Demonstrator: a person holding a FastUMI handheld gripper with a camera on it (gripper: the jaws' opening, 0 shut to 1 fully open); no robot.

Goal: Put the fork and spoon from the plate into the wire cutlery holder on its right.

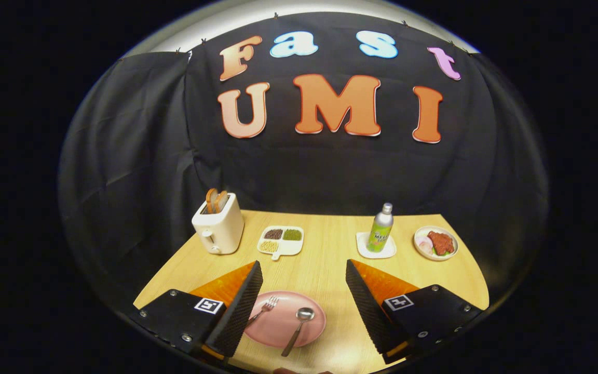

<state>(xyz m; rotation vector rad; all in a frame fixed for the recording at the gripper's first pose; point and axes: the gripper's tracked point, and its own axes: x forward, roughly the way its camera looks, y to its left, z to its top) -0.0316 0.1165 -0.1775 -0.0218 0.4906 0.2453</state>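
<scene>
Low in the frame the gripper (304, 306) hangs wide open, holding nothing. Between its ribbed fingers sits the smooth pink plate (307, 335). The shiny metal fork (264, 310) lies by the left finger, tines pointing up-right, handle slanting under that finger. The spoon (297, 328) lies centre, bowl away, handle toward us. Beyond, on the pale wooden worktop (325, 244): a boxy cream toaster (219, 227) upper left, a slim bottle (380, 228) upper right.

Round pink plate (283, 324) flat on the wooden table, small silver fork (262, 310) lying on its left side, silver spoon (298, 324) lying on its right, handle poking over the near rim
</scene>
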